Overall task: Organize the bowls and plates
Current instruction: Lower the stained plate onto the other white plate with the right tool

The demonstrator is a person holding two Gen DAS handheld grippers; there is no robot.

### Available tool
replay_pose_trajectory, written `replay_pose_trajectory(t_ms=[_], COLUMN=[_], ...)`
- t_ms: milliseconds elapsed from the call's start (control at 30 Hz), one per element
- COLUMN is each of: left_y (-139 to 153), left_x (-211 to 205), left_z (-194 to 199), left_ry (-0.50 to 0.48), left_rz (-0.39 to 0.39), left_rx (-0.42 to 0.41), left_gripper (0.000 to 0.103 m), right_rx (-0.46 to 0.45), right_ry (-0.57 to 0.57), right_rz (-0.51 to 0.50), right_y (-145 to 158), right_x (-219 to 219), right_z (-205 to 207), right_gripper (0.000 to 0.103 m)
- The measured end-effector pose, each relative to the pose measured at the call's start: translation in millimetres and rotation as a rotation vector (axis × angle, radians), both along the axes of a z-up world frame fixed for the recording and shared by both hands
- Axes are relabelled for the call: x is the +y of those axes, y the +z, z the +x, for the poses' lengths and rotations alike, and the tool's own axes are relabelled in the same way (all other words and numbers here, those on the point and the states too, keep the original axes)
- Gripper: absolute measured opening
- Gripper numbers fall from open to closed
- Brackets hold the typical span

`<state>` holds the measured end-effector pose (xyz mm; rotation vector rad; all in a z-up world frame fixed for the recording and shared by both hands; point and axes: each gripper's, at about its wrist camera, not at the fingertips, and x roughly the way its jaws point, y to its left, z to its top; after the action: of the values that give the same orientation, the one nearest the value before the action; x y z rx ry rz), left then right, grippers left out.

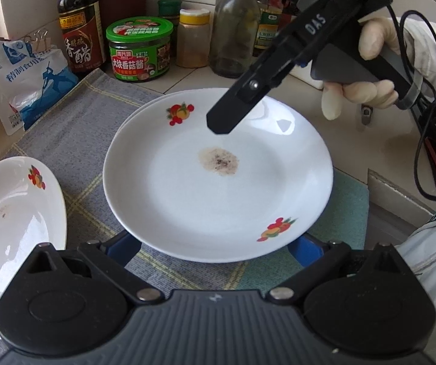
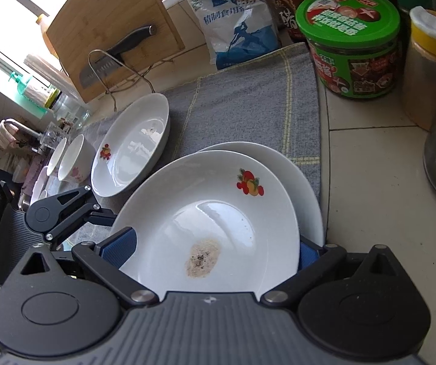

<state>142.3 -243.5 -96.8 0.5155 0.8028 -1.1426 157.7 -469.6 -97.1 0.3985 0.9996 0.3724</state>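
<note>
my left hand-held gripper [image 1: 218,249] and right hand-held gripper [image 2: 214,252] are both spread around the stained plate [image 1: 218,182]; i'd centre it on the plate beneath [image 2: 306,179] before letting go.

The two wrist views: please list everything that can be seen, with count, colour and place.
Stained plate: one, white with fruit prints, on another plate, on the cloth.
Third plate: one, white, left on the cloth.
Bowls: at least two, white, beyond that plate.
Cloth: one, grey with yellow lines, on the counter.
Green-lidded jar: one, behind the cloth.
Salt bag: one, white and blue, back left.
Vinegar bottle: one, dark, back.
Cutting board: one, wooden, with a knife.
Left gripper: open around the stained plate's near rim.
Right gripper: above the plate's far side, held in a gloved hand.
</note>
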Motion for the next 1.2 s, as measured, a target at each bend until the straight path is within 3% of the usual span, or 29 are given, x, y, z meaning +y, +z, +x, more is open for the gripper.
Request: replay_pose_trajectory(t_ms=[767,1200], left_y=[-4,-1], left_x=[-1,3], left_z=[-1,-3], left_ry=[0.052,0.003], left_rz=[0.005,-0.066], left_rx=[-0.026,-0.052], left_gripper=[0.101,0.101], right_rx=[-0.036,-0.041], right_ry=[-0.038,-0.185], right_rz=[-0.05,-0.119], right_y=[17,22], right_x=[-5,9], right_z=[-23,-41], right_gripper=[0.103,0.103])
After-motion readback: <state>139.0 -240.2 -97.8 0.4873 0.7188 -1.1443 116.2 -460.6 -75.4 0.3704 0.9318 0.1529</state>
